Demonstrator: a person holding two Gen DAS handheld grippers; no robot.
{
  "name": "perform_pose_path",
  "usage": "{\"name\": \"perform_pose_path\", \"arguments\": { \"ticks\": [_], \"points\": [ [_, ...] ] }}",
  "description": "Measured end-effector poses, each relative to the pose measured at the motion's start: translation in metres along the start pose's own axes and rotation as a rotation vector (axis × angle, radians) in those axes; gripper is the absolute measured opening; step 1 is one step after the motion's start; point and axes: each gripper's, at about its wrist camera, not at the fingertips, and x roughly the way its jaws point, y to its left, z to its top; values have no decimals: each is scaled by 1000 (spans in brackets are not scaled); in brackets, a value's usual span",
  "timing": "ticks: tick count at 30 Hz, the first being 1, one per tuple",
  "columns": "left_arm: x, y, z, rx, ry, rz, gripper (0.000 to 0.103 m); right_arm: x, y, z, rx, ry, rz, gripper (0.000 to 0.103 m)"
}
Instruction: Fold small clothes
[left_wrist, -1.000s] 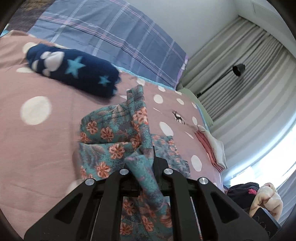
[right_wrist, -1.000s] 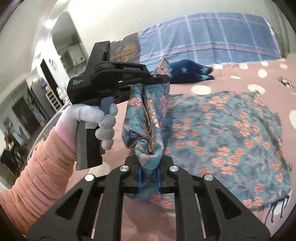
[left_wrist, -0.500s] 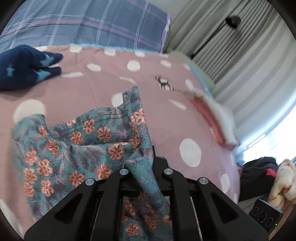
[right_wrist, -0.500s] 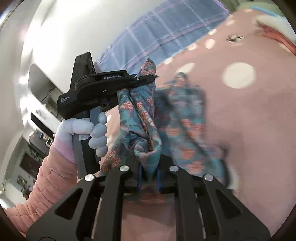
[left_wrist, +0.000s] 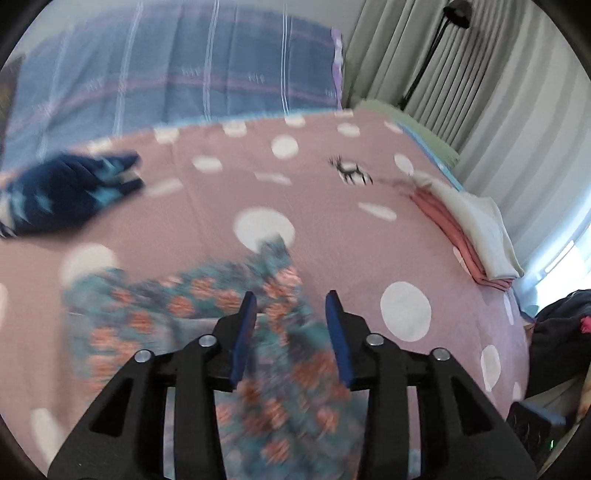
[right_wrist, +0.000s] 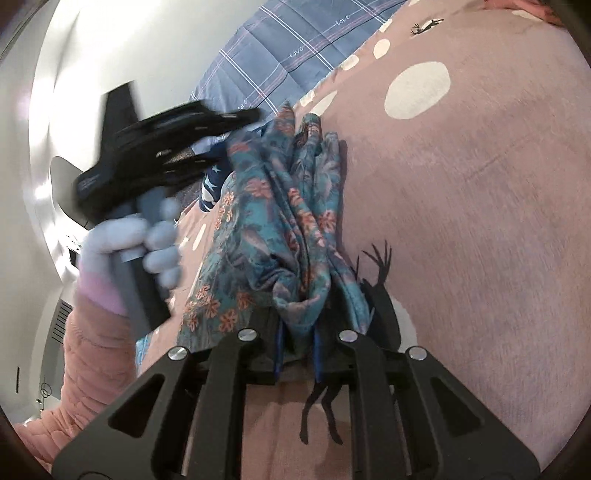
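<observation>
My right gripper (right_wrist: 298, 354) pinches the bunched floral cloth (right_wrist: 280, 236) above the pink blanket (right_wrist: 480, 229); my left gripper (right_wrist: 236, 122) hovers alongside.

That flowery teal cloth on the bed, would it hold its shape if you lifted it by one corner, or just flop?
Probably flop. The flowery cloth gathers into soft folds where the right gripper pinches it, so it looks thin and limp. In the left view it lies rumpled on the pink bedspread under the open left gripper, so it likely drapes rather than stands. It seems light, and may slip from a loose pinch.
</observation>
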Motion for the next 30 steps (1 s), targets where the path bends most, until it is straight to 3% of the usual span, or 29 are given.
{"name": "perform_pose_path", "arguments": {
  "ticks": [4,8,14,19,24,28,30],
  "points": [
    [-53,5,-33,47,-28,14,48,-3,0,-2,4,4,1,15],
    [-101,9,-99,96,-10,25,53,-9,1,-4,11,7,2,15],
    [-137,13,-186,85,37,21,55,-14,2,-2,17,5,0,15],
    [-127,1,-207,159,72,65,55,-13,5,4,36,-1,3,15],
    [-104,-7,-208,230,68,247,55,-13,10,10,40,-8,11,13],
    [-102,2,-206,200,32,352,55,-19,10,11,49,-26,37,8],
    [-107,14,-208,153,34,351,55,-22,4,10,64,-30,19,7]
  ]
}}
